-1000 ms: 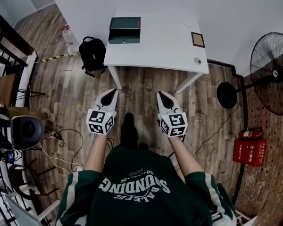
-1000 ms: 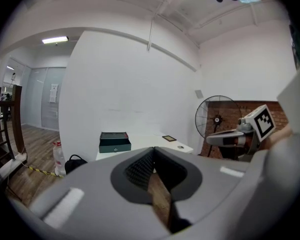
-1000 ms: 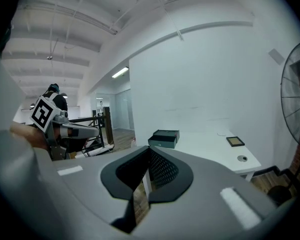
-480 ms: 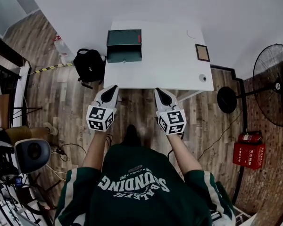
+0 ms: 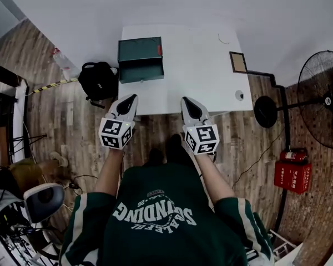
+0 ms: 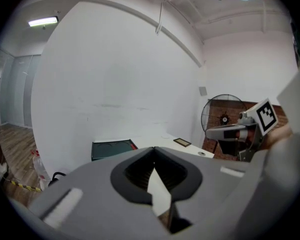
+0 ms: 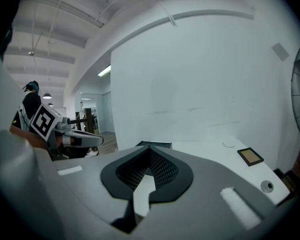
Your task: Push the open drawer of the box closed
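Two grippers, head view: the left gripper and right gripper are held side by side at the near edge of the white table, tips aimed forward, each with a black-and-white marker cube at its rear.
Box, head view: a dark green box sits on the table's far left part, its drawer pulled out toward the person, well apart from both grippers.
Writing, head view: the green shirt shows "SOUNDING" upside down; the smaller line by it is too small to read. The red cabinet on the floor at right carries white characters, not legible.
Surroundings, head view: a black backpack lies on the floor just left of the table; a fan stands at right; a brown tile lies near the table's right edge.
Left gripper view, claw: the left gripper has its jaws pressed together with nothing between them.
Left gripper view, scene: the box lies ahead and slightly left; the right gripper shows at right.
Right gripper view, claw: the right gripper has its jaws closed tip to tip, empty.
Right gripper view, scene: the box shows just above the tips; the brown tile lies at right, the left gripper at left.
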Action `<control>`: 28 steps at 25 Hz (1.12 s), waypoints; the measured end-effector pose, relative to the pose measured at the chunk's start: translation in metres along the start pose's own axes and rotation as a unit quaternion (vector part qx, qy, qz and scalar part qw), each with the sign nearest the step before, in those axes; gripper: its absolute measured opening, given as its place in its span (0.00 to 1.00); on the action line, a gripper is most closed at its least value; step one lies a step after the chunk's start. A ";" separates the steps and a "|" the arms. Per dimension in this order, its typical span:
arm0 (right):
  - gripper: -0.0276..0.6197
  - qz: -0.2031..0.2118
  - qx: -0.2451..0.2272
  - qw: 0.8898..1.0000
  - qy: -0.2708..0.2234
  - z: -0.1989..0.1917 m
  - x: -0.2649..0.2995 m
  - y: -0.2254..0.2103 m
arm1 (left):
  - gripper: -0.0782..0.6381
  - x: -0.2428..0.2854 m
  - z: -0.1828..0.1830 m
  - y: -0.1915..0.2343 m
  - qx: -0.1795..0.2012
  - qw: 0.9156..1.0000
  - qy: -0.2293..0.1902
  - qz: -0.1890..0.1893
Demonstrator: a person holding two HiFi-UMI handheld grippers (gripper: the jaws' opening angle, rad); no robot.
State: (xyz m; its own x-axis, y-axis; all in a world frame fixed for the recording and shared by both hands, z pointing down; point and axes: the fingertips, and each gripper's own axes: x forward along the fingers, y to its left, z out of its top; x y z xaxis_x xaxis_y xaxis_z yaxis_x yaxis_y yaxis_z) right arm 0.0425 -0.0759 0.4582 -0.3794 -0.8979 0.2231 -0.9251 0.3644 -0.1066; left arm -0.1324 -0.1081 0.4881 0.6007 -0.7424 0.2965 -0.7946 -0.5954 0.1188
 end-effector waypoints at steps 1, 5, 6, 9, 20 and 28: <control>0.05 -0.001 0.001 1.000 0.001 0.000 0.006 -0.005 | 0.18 0.006 0.000 0.003 -0.001 1.000 0.002 0.000; 0.05 0.006 0.001 1.000 0.002 0.002 0.035 -0.026 | 0.18 0.038 0.002 0.015 -0.008 1.000 0.008 0.007; 0.04 0.010 0.001 1.000 0.001 0.004 0.044 -0.032 | 0.18 0.046 0.004 0.018 -0.010 1.000 0.008 0.010; 0.05 0.024 0.001 1.000 0.003 0.012 0.071 -0.049 | 0.18 0.070 0.014 0.029 -0.015 1.000 0.008 0.022; 0.05 0.082 -0.001 0.996 0.036 0.016 0.157 -0.077 | 0.18 0.125 0.000 0.073 -0.054 0.995 0.037 0.071; 0.05 0.109 0.007 0.991 0.073 -0.009 0.172 -0.080 | 0.18 0.129 -0.049 0.073 -0.082 0.989 0.087 0.090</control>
State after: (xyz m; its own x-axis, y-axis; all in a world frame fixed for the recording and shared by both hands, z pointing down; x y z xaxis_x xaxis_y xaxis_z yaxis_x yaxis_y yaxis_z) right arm 0.0507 -0.2572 0.5133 -0.5694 -0.7528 0.3304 -0.8209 0.5418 -0.1803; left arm -0.1171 -0.2319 0.5816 0.4354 -0.7589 0.4842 -0.8994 -0.3902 0.1972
